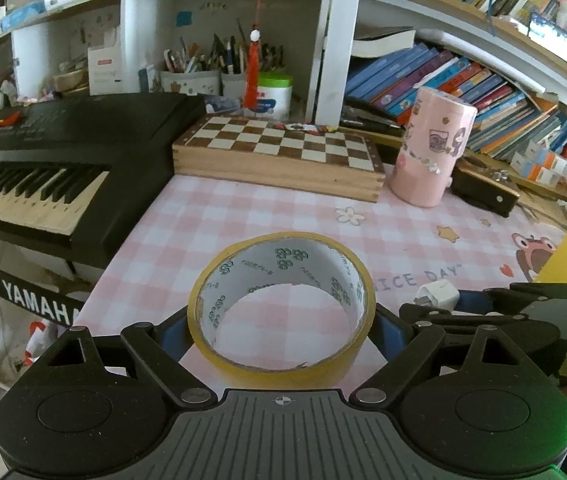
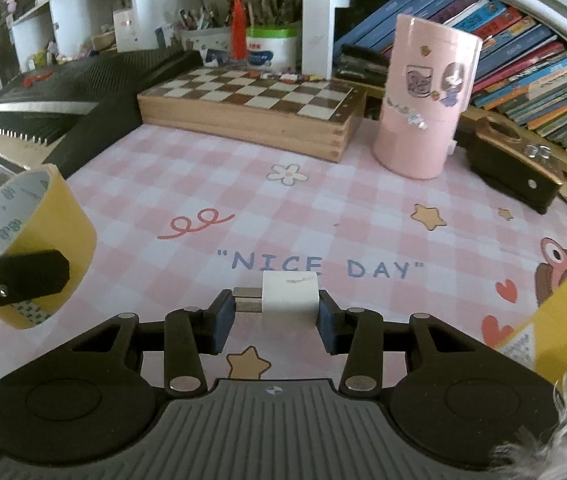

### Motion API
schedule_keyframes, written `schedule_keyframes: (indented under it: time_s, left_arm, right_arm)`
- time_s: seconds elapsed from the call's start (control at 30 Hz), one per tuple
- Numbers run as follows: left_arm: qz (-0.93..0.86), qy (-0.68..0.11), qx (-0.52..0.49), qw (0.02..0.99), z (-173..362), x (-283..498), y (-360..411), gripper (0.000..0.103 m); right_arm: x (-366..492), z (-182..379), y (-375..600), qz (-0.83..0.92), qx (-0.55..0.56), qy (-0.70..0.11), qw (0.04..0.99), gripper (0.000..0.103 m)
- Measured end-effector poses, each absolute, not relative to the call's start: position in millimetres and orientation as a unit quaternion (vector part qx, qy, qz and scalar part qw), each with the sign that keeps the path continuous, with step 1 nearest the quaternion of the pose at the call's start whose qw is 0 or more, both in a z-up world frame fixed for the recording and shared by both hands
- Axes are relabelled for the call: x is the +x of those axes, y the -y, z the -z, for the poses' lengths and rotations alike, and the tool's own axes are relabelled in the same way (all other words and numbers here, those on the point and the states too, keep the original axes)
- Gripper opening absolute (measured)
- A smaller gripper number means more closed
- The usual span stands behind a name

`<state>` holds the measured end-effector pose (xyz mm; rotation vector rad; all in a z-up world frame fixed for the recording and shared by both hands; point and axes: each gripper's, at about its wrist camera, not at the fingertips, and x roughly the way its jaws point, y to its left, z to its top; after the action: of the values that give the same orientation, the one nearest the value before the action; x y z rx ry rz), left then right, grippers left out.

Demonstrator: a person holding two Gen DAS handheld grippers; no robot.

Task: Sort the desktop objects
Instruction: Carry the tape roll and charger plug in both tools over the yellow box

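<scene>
Left gripper (image 1: 281,326) clamped wide on one tape roll (image 1: 281,304), held over pink mat (image 1: 211,220). Right gripper (image 2: 275,316) closed on one white charger (image 2: 290,295), prongs toward left pad, just above mat. Behind: one chessboard (image 2: 255,96), one pink canister (image 2: 423,108), one keyboard (image 1: 55,152).

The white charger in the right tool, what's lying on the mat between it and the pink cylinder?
Nothing lies there: in the right wrist view only bare checked mat with printed lettering runs from the white charger to the pink cylinder.
</scene>
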<state>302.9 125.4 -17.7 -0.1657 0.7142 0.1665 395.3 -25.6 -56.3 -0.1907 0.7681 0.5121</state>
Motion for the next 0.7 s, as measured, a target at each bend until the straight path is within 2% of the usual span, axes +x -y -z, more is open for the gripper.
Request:
schedule_keyframes:
  time_s: [0.7]
  left_arm:
    - [0.007, -0.319, -0.071, 0.945, -10, 219, -116, 0.09]
  right_arm:
    - [278, 2, 71, -0.204, -0.044, -0.36, 0.909, 0.04]
